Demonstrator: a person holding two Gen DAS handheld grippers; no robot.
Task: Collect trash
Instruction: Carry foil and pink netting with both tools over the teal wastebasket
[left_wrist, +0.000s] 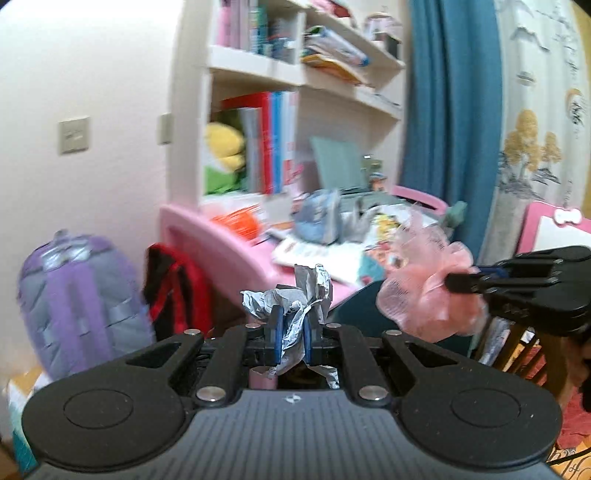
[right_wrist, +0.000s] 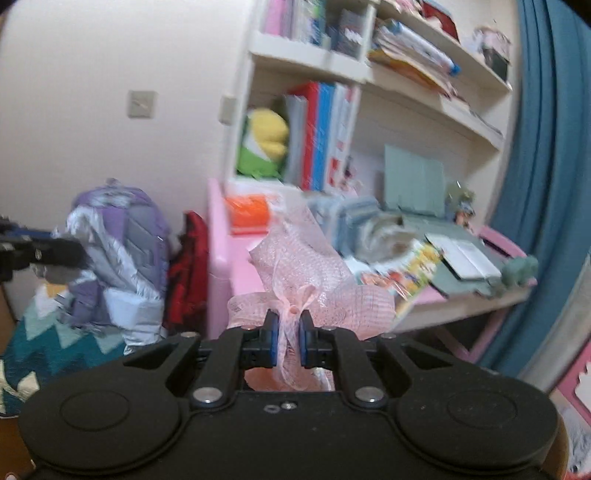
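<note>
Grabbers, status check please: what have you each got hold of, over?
Left tool shut on crumpled paper. Right tool shut on pink mesh wrapping. Both held up before cluttered pink desk. No bin in view.

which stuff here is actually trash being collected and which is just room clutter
Part of the job:
- crumpled paper, clamped in the left gripper
- pink mesh wrap, clamped in the right gripper

Just lying about:
- purple backpack
- red and black bag
- books on the shelf
- yellow-green plush toy
- pink desk
- blue curtain
</note>
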